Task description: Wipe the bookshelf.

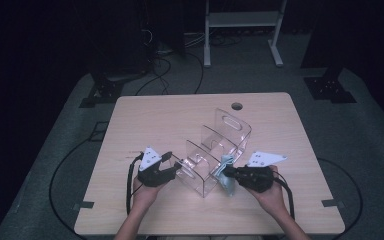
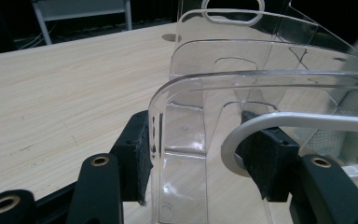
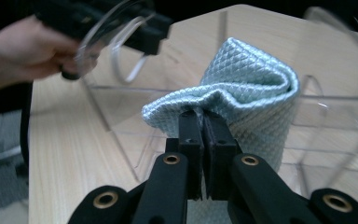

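A light wooden table [image 1: 145, 120] carries a clear plastic rack [image 1: 219, 145] with upright dividers and a handle slot in its tallest wall; the rack stands near the table's middle. At the rack's near-left end, the left gripper [image 1: 176, 166] has its jaws closed on the lowest clear divider wall, pads pressing both faces. Against the rack's near-right side, a pale blue quilted cloth [image 3: 247, 98] is pinched at its folded edge by the right gripper [image 3: 203, 122], jaws shut tight.
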A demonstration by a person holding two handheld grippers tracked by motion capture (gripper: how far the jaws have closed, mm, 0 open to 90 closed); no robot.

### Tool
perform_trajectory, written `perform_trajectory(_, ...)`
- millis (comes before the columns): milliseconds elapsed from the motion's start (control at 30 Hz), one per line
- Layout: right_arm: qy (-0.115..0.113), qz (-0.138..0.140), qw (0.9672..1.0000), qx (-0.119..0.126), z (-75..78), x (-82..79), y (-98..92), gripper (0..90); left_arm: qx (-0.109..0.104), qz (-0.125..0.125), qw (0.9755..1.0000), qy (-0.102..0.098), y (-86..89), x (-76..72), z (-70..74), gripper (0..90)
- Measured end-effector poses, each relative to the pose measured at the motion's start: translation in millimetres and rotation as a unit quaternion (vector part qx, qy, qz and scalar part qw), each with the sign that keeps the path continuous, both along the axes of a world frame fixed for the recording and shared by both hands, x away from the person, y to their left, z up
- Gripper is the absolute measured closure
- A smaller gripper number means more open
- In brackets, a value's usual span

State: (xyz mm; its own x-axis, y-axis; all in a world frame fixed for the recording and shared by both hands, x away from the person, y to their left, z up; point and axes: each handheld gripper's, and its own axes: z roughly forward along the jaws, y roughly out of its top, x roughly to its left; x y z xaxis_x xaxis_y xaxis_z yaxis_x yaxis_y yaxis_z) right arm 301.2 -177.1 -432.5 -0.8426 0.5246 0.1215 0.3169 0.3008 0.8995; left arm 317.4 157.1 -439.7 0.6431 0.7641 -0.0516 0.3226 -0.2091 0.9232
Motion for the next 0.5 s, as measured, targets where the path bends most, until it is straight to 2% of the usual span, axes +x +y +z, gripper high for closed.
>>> perform_trajectory(33, -0.007, 0.003, 0.9999, -0.007, 0.1, -1.9, 3.3, 86.9, 0.0, 0.0, 1.0, 0.0, 0.6, 0.0, 0.1, 45.6)
perform_trajectory(100, -0.003, -0.003, 1.0, -0.004, -0.1, -0.9, 3.3, 86.4, 0.0, 0.002, 1.0, 0.0, 0.8, -0.1, 0.0, 45.7)
perform_trajectory(200, -0.006, -0.022, 0.9997, -0.005, -1.4, -0.6, 2.6, 84.4, 0.001, 0.003, 1.0, 0.0, -0.3, -0.6, 0.2, 45.7)
perform_trajectory(300, -0.004, -0.037, 0.9993, -0.009, -2.3, -0.3, 1.9, 79.9, 0.001, 0.002, 1.0, 0.0, -0.2, -0.5, 0.1, 45.7)
perform_trajectory(500, 0.003, -0.056, 0.9984, -0.003, -5.1, 2.9, -0.9, 72.7, 0.001, 0.004, 1.0, 0.0, -0.5, -0.6, 0.1, 45.8)
